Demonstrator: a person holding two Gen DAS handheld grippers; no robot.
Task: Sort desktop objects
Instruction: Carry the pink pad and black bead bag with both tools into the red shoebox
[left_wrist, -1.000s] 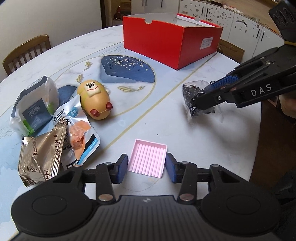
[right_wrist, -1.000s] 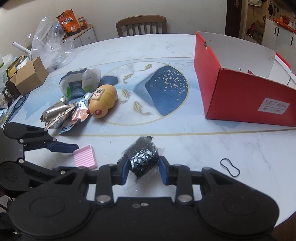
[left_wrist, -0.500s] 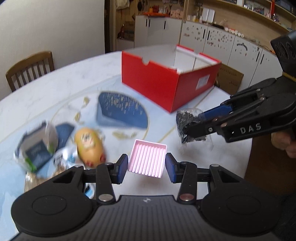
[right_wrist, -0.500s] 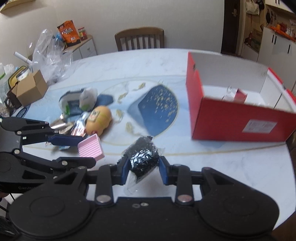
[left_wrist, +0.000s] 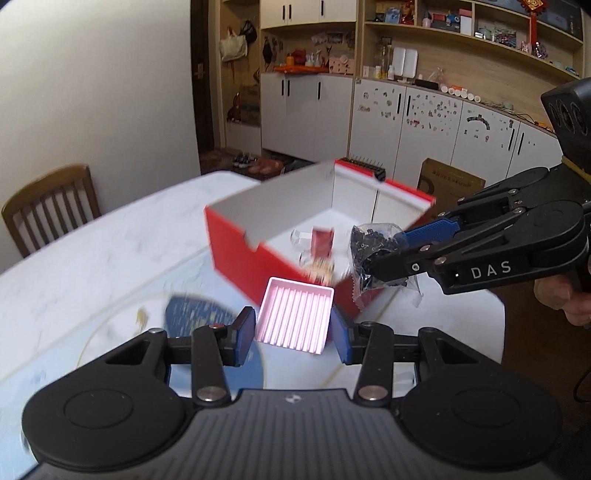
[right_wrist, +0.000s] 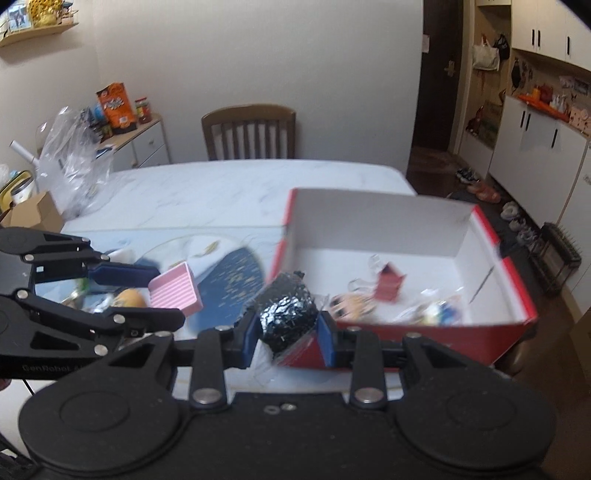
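Observation:
My left gripper (left_wrist: 293, 332) is shut on a pink ribbed tray (left_wrist: 295, 319) and holds it in the air before the near wall of the red box (left_wrist: 236, 251). My right gripper (right_wrist: 286, 334) is shut on a clear bag of small black pieces (right_wrist: 286, 314), raised at the box's near left corner (right_wrist: 295, 350). In the left wrist view the right gripper (left_wrist: 373, 254) comes in from the right with the bag (left_wrist: 369, 251) over the box's right end. The pink tray (right_wrist: 175, 291) and left gripper (right_wrist: 159, 295) show at the left of the right wrist view.
The open box (right_wrist: 476, 236) holds a red binder clip (right_wrist: 388, 286), a small cartoon-face item (right_wrist: 349, 306) and other small things. A yellow toy (right_wrist: 129, 299) and packets lie on the white table (right_wrist: 221, 192). Wooden chairs (right_wrist: 249, 131) stand at the far side.
Both grippers rose and moved toward the red box, carrying the pink tray and the black bag. The snack packets and yellow toy dropped out of the left wrist view.

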